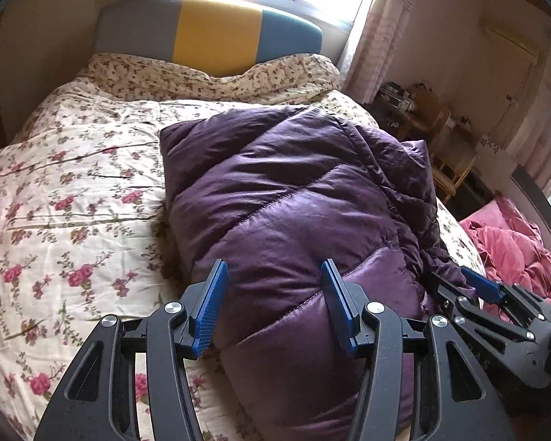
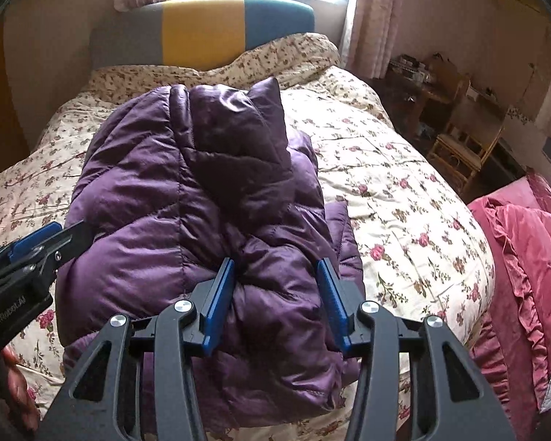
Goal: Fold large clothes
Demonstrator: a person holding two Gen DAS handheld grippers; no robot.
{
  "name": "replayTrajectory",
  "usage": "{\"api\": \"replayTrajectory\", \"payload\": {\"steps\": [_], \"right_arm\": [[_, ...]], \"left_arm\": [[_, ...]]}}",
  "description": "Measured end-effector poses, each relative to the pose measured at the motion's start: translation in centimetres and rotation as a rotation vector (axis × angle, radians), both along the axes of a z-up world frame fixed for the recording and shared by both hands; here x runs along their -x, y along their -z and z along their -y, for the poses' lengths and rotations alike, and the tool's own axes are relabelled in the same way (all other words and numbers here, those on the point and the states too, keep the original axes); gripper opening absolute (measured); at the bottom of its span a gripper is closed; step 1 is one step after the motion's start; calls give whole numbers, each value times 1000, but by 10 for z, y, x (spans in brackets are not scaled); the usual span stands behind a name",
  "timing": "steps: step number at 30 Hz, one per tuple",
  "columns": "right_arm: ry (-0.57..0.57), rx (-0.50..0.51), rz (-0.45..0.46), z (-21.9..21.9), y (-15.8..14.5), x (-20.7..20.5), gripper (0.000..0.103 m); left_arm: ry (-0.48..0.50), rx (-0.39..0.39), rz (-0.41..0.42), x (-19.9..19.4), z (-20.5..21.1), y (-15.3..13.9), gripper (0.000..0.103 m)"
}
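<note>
A puffy purple quilted jacket (image 1: 294, 191) lies folded in a thick bundle on the flowered bed cover (image 1: 73, 183). My left gripper (image 1: 275, 270) hovers over its near left corner, jaws half apart; the fabric under them is smooth and unpinched. In the right wrist view that gripper (image 2: 55, 237) touches the jacket's left edge. My right gripper (image 2: 277, 268) is at the near right end of the jacket (image 2: 187, 191). A bunched, creased fold fills the gap between its blue pads, which press on it. From the left wrist view, the right gripper (image 1: 470, 283) sits at the jacket's right edge.
A grey, yellow and teal headboard (image 1: 216, 29) stands under a bright window at the far end. A pink ruffled quilt (image 2: 525, 257) lies past the bed's right edge, with wooden shelves (image 2: 459, 147) behind it. A person's hand (image 2: 18, 393) shows at lower left.
</note>
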State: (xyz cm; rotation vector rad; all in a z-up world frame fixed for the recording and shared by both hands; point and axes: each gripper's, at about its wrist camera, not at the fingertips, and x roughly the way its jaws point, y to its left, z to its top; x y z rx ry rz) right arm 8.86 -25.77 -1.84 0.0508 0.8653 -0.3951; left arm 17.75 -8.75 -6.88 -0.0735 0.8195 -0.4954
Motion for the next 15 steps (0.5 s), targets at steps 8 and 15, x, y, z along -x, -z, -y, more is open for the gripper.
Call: {"api": "replayTrajectory", "payload": {"steps": [8,15], "right_arm": [[1,3,52,-1,-12,-6,45],[8,-4,8,6,3,-16,43]], "left_arm": [[29,-6,8,-7,9,2,52],[61,-25,24,-9,17,5,52]]}}
